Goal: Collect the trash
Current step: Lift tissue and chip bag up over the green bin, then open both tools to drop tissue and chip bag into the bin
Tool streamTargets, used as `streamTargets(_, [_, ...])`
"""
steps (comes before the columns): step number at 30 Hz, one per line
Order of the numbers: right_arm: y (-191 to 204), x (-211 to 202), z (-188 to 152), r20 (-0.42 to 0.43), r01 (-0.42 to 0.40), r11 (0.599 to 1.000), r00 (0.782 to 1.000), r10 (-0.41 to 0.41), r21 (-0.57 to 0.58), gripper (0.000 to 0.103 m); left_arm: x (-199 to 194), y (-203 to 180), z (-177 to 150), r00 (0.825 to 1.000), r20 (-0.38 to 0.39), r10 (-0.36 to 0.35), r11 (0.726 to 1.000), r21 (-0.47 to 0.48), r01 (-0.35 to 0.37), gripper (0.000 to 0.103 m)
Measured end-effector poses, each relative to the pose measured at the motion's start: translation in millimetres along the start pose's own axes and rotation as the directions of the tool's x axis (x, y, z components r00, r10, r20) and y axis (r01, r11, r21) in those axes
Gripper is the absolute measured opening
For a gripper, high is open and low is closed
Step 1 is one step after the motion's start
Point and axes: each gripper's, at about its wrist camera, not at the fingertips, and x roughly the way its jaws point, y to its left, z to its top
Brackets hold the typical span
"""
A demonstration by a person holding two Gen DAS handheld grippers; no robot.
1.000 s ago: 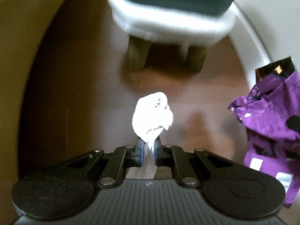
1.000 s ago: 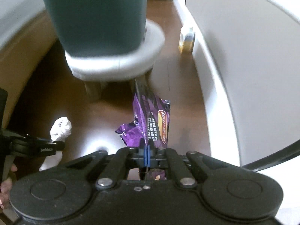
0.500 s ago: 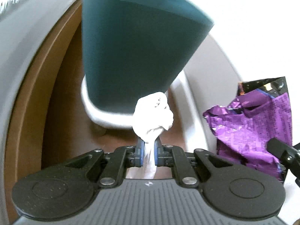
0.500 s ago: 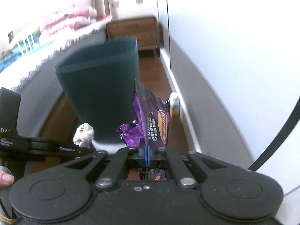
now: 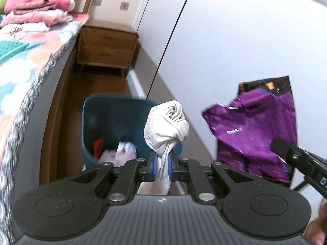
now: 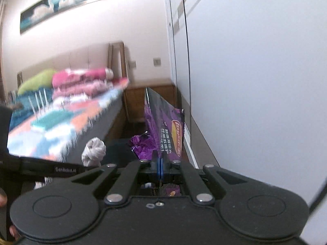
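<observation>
My left gripper (image 5: 162,166) is shut on a crumpled white tissue (image 5: 166,125) that sticks up between its blue pads. It hangs just above and in front of the open teal trash bin (image 5: 92,122), which holds some paper and an orange scrap. My right gripper (image 6: 159,163) is shut on a purple chip bag (image 6: 163,126), held upright. In the left wrist view that chip bag (image 5: 255,130) hangs to the right of the tissue, level with it. The tissue (image 6: 94,150) shows at lower left in the right wrist view, with the bin's dark rim (image 6: 118,145) behind it.
A bed with a patterned cover (image 5: 26,65) and folded pink clothes (image 5: 36,10) runs along the left. A wooden nightstand (image 5: 106,49) stands behind the bin. White wardrobe doors (image 5: 235,40) fill the right. Brown floor (image 5: 98,85) lies between bed and wardrobe.
Both grippers have risen from near the floor, each still gripping its item. The views tilted up, so the bin's open top and the bed now show instead of its base.
</observation>
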Motion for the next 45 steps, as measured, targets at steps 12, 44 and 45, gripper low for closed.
streamTargets(12, [3.1,126.9,28.2,0.146,-0.112,0.993,0.983,0.107,0.023,0.0,82.4,20.2,54.0,0.989,0.07,0.133,0.99,-0.055,-0.13,0.01])
streamTargets(44, [-3.8,221.4,-66.3,-0.127,-0.113,0.991,0.986,0.104,-0.068,0.004,206.4,52.9,-5.1,0.939,-0.182,0.29,0.957,0.064,-0.284,0.01])
streamTargets(45, [-3.3,220.2,-68.3,-0.137,-0.109,0.991,0.986,0.098,-0.078,0.008,206.4,54.6,-3.7,0.94,-0.191,0.284,0.959,0.051,-0.279,0.01])
